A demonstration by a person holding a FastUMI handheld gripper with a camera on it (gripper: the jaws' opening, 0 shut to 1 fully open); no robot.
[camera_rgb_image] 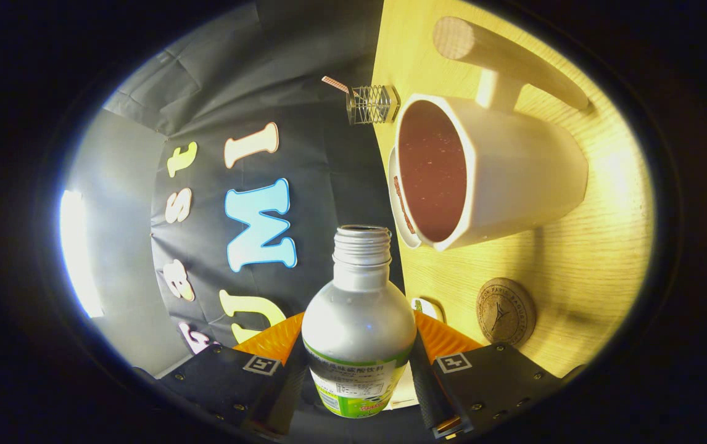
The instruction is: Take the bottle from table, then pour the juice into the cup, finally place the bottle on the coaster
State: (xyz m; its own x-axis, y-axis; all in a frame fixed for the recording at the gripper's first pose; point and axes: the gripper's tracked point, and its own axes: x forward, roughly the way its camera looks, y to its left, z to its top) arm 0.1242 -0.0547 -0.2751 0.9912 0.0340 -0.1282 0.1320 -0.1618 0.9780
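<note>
A silver bottle (358, 320) with a green label and an open threaded neck sits between my fingers, and my gripper (358, 345) is shut on its body. The whole view is rolled sideways, so the wooden table (582, 259) stands like a wall beside the bottle. Beyond the bottle's mouth, a white cup (495, 172) with a dark brownish inside rests on a white saucer (398, 203). The bottle's mouth is short of the cup's rim, and no stream of juice shows. A round cork coaster (505, 311) lies on the table nearer to my fingers than the cup.
A thick wooden peg (501, 55) on a stand rises from the table behind the cup. A small wire holder (371, 103) sits at the table's far edge. A small white object (427, 307) lies on the table by my finger.
</note>
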